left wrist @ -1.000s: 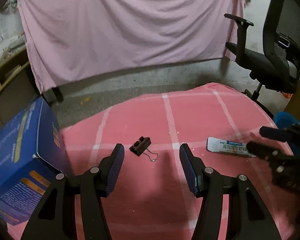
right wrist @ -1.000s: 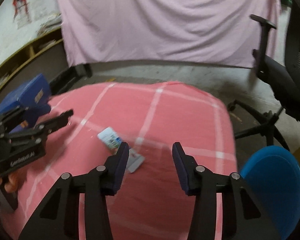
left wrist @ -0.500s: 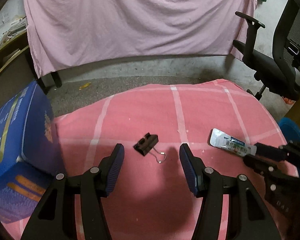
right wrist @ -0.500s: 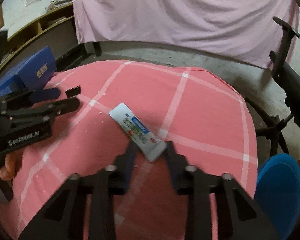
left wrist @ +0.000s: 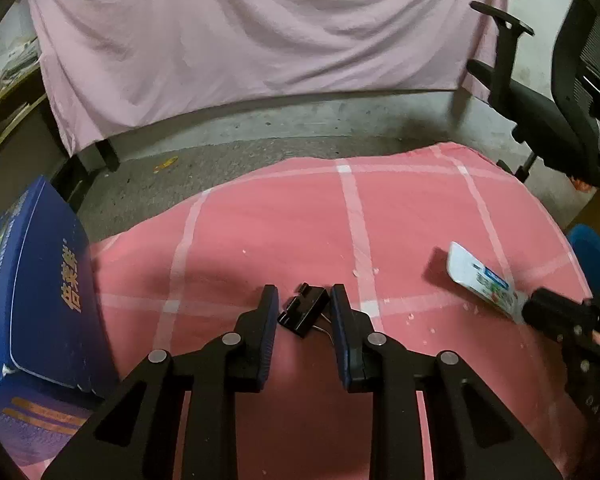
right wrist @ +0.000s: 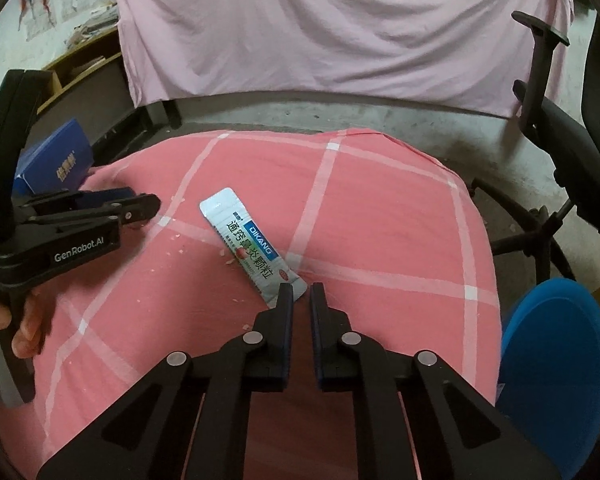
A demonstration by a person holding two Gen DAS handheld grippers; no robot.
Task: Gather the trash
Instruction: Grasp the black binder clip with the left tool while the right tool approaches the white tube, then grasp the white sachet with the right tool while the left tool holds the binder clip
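Observation:
A black binder clip (left wrist: pixel 303 313) lies on the pink checked cloth (left wrist: pixel 400 216), and my left gripper (left wrist: pixel 304 300) is shut on its body. A white and blue sachet (right wrist: pixel 252 247) lies on the same cloth. My right gripper (right wrist: pixel 301 294) is shut on the sachet's near corner, with the rest of the packet sticking out ahead. The sachet also shows in the left wrist view (left wrist: pixel 482 280), held by the right gripper (left wrist: pixel 540 310). The left gripper shows at the left of the right wrist view (right wrist: pixel 140 208).
A blue cardboard box (left wrist: pixel 32 320) stands at the cloth's left edge. A blue round bin (right wrist: pixel 552 368) sits low at the right. A black office chair (left wrist: pixel 560 92) is at the far right. A pink sheet (left wrist: pixel 260 32) hangs behind, over a grey floor.
Both grippers have closed: the left moved forward and shut around the binder clip, the right shut on the sachet's corner. Both views have tilted down toward the cloth.

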